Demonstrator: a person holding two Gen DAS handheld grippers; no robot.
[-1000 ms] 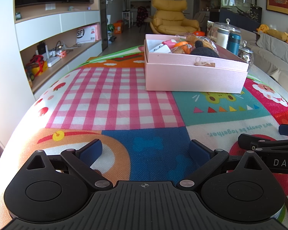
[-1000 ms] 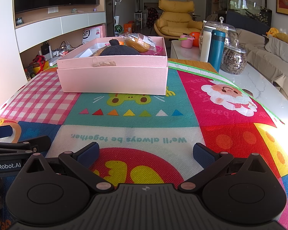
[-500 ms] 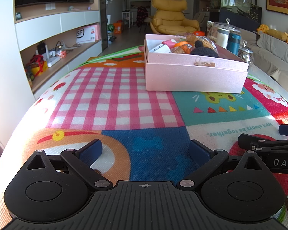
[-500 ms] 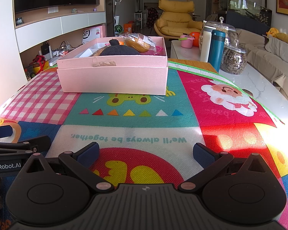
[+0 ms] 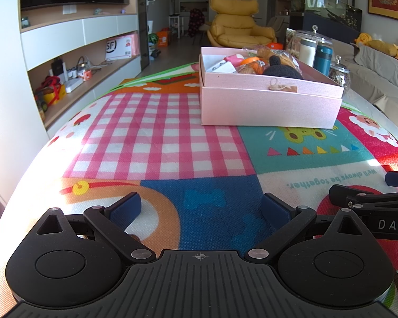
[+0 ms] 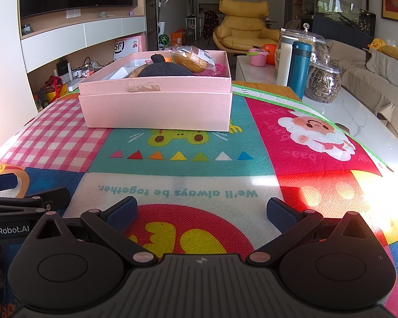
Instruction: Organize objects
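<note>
Colourful play mat [image 6: 313,132] under you: your left gripper [image 5: 200,208] and right gripper [image 6: 201,210] both gape empty, well short of the filled pink box [image 6: 156,106] ahead.

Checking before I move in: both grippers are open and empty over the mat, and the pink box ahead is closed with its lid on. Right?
Not quite. The pink box is open and filled with items, including a dark plush, as the right wrist view shows. The rest holds: left gripper and right gripper are open and empty over the mat.
</note>
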